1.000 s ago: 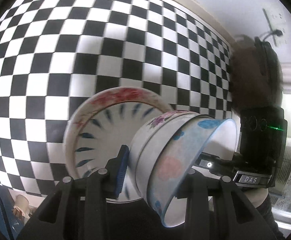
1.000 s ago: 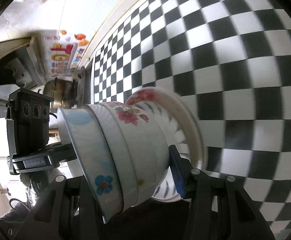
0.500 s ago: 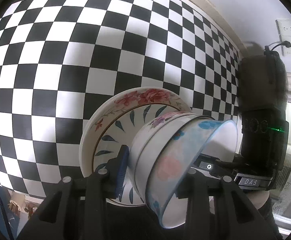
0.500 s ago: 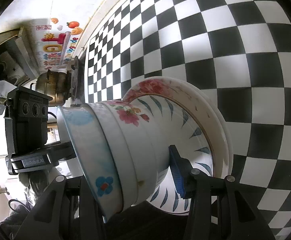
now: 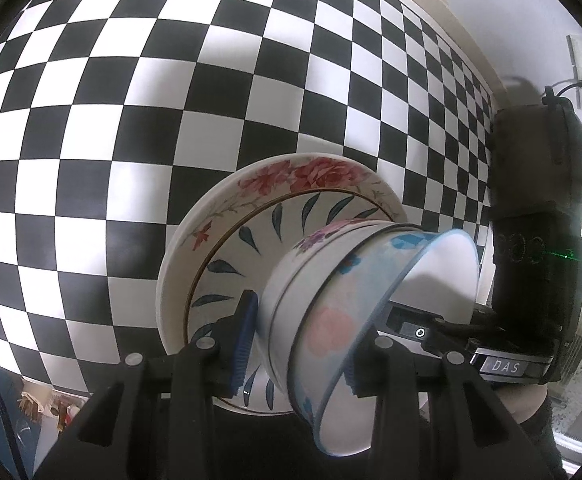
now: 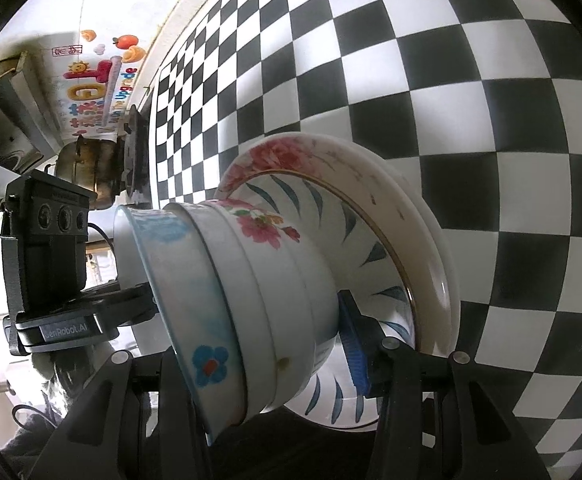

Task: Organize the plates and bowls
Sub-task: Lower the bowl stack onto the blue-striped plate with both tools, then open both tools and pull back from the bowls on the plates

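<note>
— While both claws are in view, what has each got hold of?

— The left claw is closed across the bowls, one blue pad against the bottom bowl's outer wall beside the plates, the other pad inside the top bowl's mouth. The right claw clamps the same bowls from the opposite side, its blue pad pressed near the bottom bowl's base.

— How are the bowls nested?

— At least three, one inside the next. The top bowl has a pale blue rim with blue and pink blotches outside; its white inside looks bare as far as it shows. Below it comes a white ringed bowl, then a bottom bowl with pink flowers on the wall.

— And what holds them?

— They sit in the middle of a leaf plate painted with dark blue leaves and a gold rim line. That plate lies in a wider rose plate with red roses on its border.

— Where is the pile?

— On the checkered black-and-white surface, well in from its edges; whether the rose plate touches it, I cannot tell.

— Anything else?

— Near the surface's far edge in the right view stands a brass pot, next to a colourful sticker on the wall.
</note>
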The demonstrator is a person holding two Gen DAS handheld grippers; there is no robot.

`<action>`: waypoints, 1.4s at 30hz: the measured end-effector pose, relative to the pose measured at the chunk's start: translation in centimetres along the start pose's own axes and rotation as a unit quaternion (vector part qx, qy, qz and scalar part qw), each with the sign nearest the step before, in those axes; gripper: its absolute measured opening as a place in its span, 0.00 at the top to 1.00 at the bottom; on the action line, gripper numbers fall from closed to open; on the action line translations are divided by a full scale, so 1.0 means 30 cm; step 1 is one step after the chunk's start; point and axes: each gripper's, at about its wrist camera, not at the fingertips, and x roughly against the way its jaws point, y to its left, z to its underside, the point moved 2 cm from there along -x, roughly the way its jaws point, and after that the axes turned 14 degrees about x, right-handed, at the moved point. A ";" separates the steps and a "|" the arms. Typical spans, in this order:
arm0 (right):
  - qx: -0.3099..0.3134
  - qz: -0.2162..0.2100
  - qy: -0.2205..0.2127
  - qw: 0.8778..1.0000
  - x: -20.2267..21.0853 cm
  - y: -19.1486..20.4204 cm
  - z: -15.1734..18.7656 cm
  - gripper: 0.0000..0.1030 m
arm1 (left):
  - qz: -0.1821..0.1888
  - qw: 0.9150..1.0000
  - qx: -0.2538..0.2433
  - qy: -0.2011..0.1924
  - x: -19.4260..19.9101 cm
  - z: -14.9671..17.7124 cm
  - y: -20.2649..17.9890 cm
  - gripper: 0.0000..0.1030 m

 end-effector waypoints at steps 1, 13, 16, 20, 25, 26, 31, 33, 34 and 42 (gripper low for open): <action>0.000 0.001 0.002 1.000 -0.001 -0.002 0.000 0.53 | 0.000 1.000 0.000 -0.001 0.001 0.000 -0.002 0.67; -0.003 0.025 0.010 1.000 0.006 0.017 -0.018 0.53 | -0.014 1.000 -0.002 -0.012 0.017 0.009 -0.012 0.68; -0.003 0.035 0.012 0.999 0.007 0.025 -0.017 0.53 | -0.016 1.000 -0.003 -0.026 0.041 0.017 -0.016 0.68; 0.000 0.048 0.014 0.999 0.008 0.036 -0.008 0.53 | -0.031 0.998 -0.019 -0.056 0.088 0.030 -0.034 0.68; 0.004 0.071 0.016 0.997 0.013 0.044 0.001 0.51 | -0.045 0.996 -0.028 -0.076 0.114 0.035 -0.039 0.67; 0.004 0.073 0.015 0.997 0.015 0.046 0.003 0.51 | -0.048 0.995 -0.029 -0.077 0.114 0.037 -0.039 0.67; 0.023 0.101 0.008 0.995 0.049 0.076 0.004 0.51 | -0.060 0.994 -0.032 -0.087 0.118 0.054 -0.041 0.66; 0.035 0.117 -0.003 0.992 0.078 0.100 0.005 0.51 | -0.070 0.992 -0.037 -0.099 0.129 0.067 -0.043 0.66; 0.044 0.134 -0.011 0.990 0.100 0.117 0.006 0.50 | -0.077 0.991 -0.041 -0.105 0.136 0.075 -0.047 0.66; 0.080 0.241 -0.070 0.965 0.252 0.261 0.053 0.41 | -0.122 0.971 -0.079 -0.188 0.213 0.167 -0.086 0.66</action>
